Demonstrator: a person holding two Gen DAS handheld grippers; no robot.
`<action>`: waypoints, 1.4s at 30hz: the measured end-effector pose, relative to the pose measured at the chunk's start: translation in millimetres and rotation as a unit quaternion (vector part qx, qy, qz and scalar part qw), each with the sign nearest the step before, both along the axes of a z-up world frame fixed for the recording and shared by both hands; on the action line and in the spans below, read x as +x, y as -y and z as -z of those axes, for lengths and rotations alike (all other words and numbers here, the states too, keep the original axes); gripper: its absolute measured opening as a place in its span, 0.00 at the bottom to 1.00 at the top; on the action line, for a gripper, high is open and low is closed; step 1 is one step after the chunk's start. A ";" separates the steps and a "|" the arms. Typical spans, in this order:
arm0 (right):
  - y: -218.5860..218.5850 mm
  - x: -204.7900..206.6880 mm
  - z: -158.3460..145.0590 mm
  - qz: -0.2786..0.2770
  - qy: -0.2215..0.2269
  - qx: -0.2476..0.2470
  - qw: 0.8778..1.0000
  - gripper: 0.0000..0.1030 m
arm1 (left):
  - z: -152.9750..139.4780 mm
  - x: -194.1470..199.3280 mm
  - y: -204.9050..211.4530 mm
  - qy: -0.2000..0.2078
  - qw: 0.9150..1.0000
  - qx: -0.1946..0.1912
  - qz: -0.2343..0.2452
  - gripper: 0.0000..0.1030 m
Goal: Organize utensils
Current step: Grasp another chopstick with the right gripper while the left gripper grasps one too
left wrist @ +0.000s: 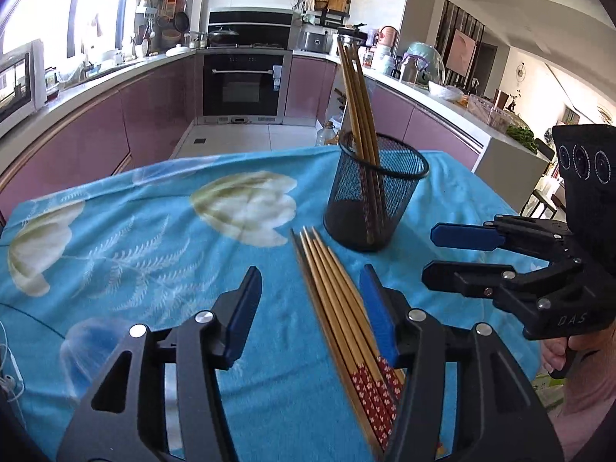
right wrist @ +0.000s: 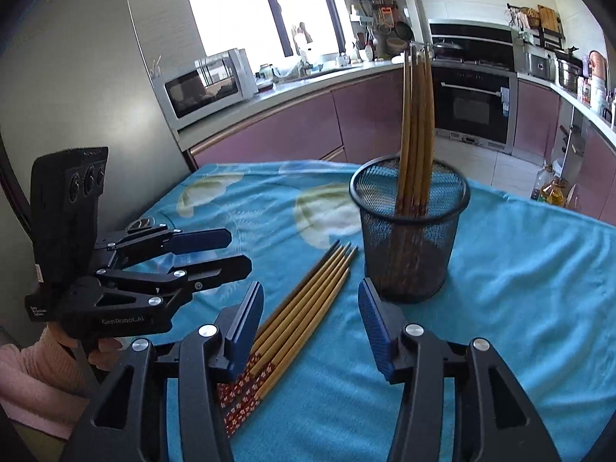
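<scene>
**Two open grippers over chopsticks on a blue floral cloth**

Nearest the lens in the left wrist view, the left gripper (left wrist: 310, 300) fills the bottom of the frame, its two blue-padded fingers spread wide and holding nothing. The right wrist view opens the same way: the right gripper (right wrist: 310, 308) at the bottom edge, fingers apart and empty.

A tablecloth (left wrist: 134, 238), bright blue with pale flowers, covers the middle of both views. Behind it, in the upper half, run pink kitchen cabinets (left wrist: 96, 142) and a black oven (left wrist: 246, 81).

A black mesh cup (left wrist: 375, 192) stands upright on the cloth, right of centre in the left view. Several wooden chopsticks in the cup (left wrist: 356, 100) lean against its rim, rising well above it.

A bundle of loose chopsticks (left wrist: 338, 308) lies flat on the cloth just in front of the cup. In the left view they sit between the left gripper's fingers, close against the right-hand one. In the right view they lie lower centre, their red patterned ends beside the left-hand finger.
</scene>
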State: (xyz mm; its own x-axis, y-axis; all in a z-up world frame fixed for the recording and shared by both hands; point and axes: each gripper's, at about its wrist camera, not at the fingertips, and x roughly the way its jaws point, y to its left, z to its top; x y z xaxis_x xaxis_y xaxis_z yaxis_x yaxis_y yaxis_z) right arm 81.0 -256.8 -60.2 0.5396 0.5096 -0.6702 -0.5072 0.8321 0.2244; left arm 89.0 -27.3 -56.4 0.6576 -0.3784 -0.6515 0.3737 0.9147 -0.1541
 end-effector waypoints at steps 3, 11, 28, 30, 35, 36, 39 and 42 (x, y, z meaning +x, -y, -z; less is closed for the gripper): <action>-6.7 -2.2 17.9 0.004 -0.020 -0.012 1.000 0.48 | 15.5 -5.8 -3.7 -0.020 1.000 0.000 -0.001 0.50; -13.4 -10.2 39.8 0.013 -0.037 -0.032 0.999 0.47 | 36.8 -12.8 4.3 -0.045 0.999 0.025 0.001 0.50; -27.3 -14.8 49.1 0.012 -0.024 -0.072 0.997 0.47 | 48.1 -12.2 12.7 -0.059 0.997 0.045 0.002 0.49; -27.1 -14.5 49.2 0.011 -0.024 -0.074 0.997 0.47 | 48.2 -11.8 14.2 -0.058 0.997 0.048 0.004 0.49; -23.1 -13.1 49.2 0.014 -0.029 -0.075 0.997 0.47 | 48.7 -11.2 15.2 -0.058 0.997 0.056 0.005 0.50; -22.2 -12.7 49.4 0.016 -0.030 -0.075 0.997 0.47 | 48.8 -10.9 15.3 -0.058 0.997 0.057 0.005 0.50; -21.2 -11.9 50.4 0.019 -0.031 -0.081 0.996 0.47 | 49.5 -9.9 14.7 -0.061 0.996 0.059 0.001 0.50; -21.8 -12.3 50.3 0.019 -0.030 -0.087 0.996 0.46 | 50.0 -8.9 13.5 -0.064 0.996 0.057 0.000 0.50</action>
